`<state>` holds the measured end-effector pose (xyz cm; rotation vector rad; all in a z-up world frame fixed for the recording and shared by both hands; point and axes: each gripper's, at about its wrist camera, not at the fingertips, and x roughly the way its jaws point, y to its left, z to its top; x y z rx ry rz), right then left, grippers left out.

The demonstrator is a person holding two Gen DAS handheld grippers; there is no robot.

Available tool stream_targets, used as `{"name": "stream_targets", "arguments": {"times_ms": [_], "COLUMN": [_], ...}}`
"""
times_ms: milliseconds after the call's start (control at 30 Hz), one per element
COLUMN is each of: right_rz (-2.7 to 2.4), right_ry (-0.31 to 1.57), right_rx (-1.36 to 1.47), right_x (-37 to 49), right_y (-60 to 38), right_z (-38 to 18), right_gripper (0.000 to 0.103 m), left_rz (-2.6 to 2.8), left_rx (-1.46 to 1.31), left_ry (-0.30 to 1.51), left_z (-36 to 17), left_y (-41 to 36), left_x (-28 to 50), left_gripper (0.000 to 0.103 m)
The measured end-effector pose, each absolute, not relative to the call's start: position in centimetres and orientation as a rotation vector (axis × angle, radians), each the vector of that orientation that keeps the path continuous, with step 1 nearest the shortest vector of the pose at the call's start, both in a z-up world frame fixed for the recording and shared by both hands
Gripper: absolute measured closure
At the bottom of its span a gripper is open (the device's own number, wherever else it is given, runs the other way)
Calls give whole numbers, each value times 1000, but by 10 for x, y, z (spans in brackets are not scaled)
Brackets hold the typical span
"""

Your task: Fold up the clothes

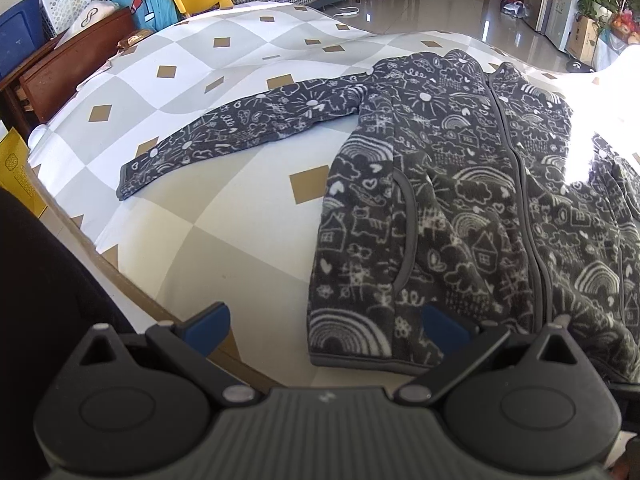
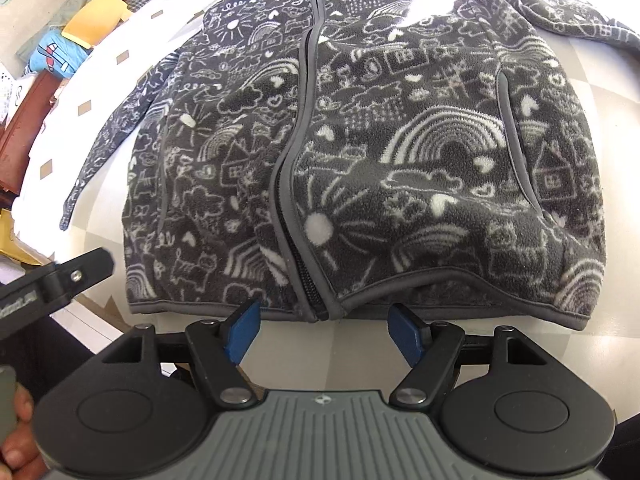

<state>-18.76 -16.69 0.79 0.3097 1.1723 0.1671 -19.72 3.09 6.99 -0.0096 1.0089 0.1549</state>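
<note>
— Jacket (image 1: 460,200): where is it for you?
— Flat on the checked sheet (image 1: 224,80), zipped, front up, one sleeve (image 1: 240,120) stretched out sideways.
— And your claws?
— My left gripper (image 1: 326,330) is spread wide at the hem corner. My right gripper (image 2: 322,334) is apart too, just short of the zip's bottom end, gripping nothing

Dark grey fleece jacket (image 1: 460,200), white doodle print (rainbows, houses, hearts, clouds), lying flat and front up on the checked cloth, zipped closed, one sleeve (image 1: 240,128) stretched straight out sideways.
</note>
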Motion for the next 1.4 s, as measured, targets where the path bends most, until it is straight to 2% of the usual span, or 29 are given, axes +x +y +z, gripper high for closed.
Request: {"name": "stream_targets", "arguments": {"times_ms": [533, 800, 867, 1133, 1400], "right_rz": [73, -76, -100, -141, -199], "right_ry": [910, 1010, 1025, 989, 943], "right_rx": [356, 351, 392, 497, 443], "right_x": [-214, -195, -192, -201, -203], "right_y": [-202, -215, -221, -239, -244], "right_z": [43, 12, 6, 13, 21], "right_gripper": [32, 34, 38, 39, 39], "left_rz": [127, 109, 103, 113, 131], "left_rx": [-2, 8, 9, 15, 55], "left_ry": [1053, 1035, 1026, 1025, 1023], "left_z": [34, 15, 14, 14, 16], "left_y": [-5, -3, -3, 4, 6], "left_x": [-146, -140, -141, -141, -146], "left_gripper": [0, 0, 0, 0, 0]}}
